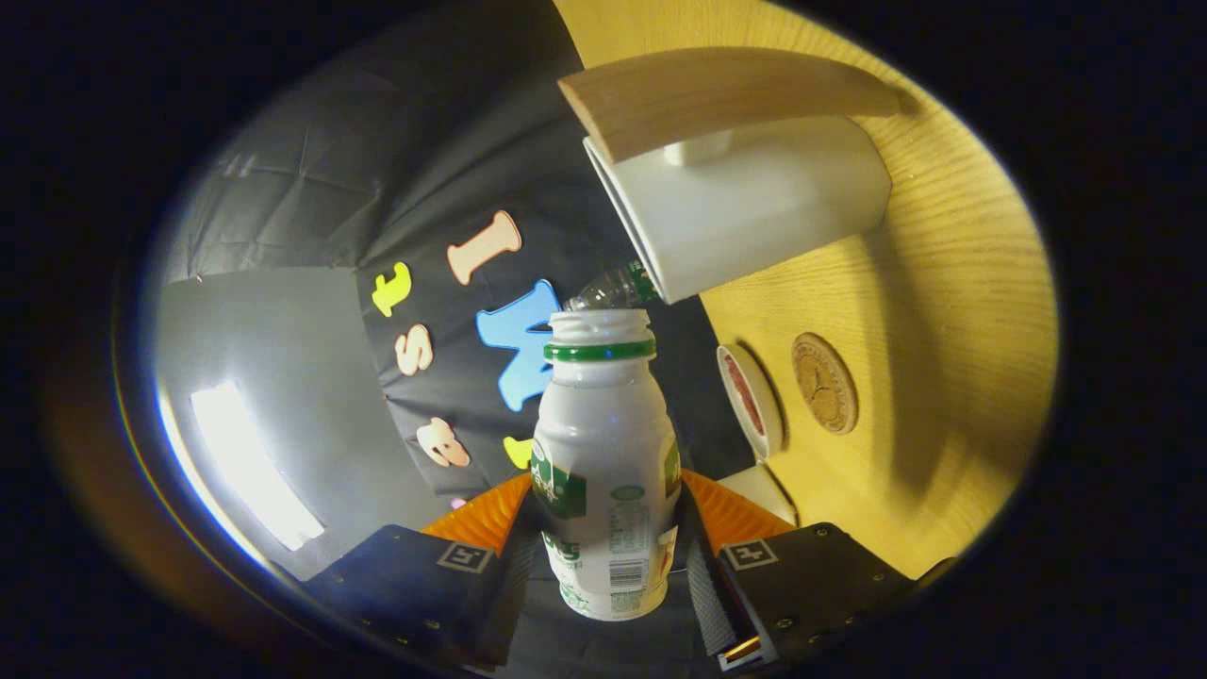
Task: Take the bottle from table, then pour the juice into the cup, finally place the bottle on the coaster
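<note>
The gripper [606, 556] has both fingers pressed against the sides of a white bottle [603, 471] with a green neck ring; its open mouth points toward twelve o'clock. At about one o'clock beyond the mouth sits a white cup [754, 222] under a wooden lid [717, 94], on the wooden table [943, 424]. At two o'clock lies a round cork coaster [825, 382], with a small white-rimmed cap [750, 401] just beside it.

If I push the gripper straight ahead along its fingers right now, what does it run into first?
The gripper is shut on the bottle, whose open mouth leads. Just beyond it sits the rim of the white cup, so that probably gets hit first, though depth is unclear.
</note>
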A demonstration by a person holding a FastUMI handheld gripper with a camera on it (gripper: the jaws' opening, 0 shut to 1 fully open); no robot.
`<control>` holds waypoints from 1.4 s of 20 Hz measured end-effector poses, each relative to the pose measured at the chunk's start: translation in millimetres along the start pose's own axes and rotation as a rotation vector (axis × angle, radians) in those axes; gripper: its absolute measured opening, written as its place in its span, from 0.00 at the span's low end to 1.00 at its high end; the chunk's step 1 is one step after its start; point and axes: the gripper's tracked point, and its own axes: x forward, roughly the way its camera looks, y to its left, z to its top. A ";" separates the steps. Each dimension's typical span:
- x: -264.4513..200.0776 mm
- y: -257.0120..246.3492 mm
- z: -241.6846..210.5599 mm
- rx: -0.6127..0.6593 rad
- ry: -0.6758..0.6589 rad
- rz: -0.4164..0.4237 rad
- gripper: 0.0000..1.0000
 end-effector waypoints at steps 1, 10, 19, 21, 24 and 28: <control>-3.1 -5.9 -2.5 -0.049 0.004 -0.022 0.73; 0.2 16.5 -22.2 -0.590 0.083 0.033 0.73; 14.4 -17.4 -30.9 -1.099 0.162 -0.113 0.73; 19.2 -23.7 -29.1 -1.186 0.168 -0.139 0.74; 26.2 -25.8 -25.5 -1.252 0.157 -0.146 0.74; 35.5 -31.1 -13.1 -1.333 0.127 -0.183 0.73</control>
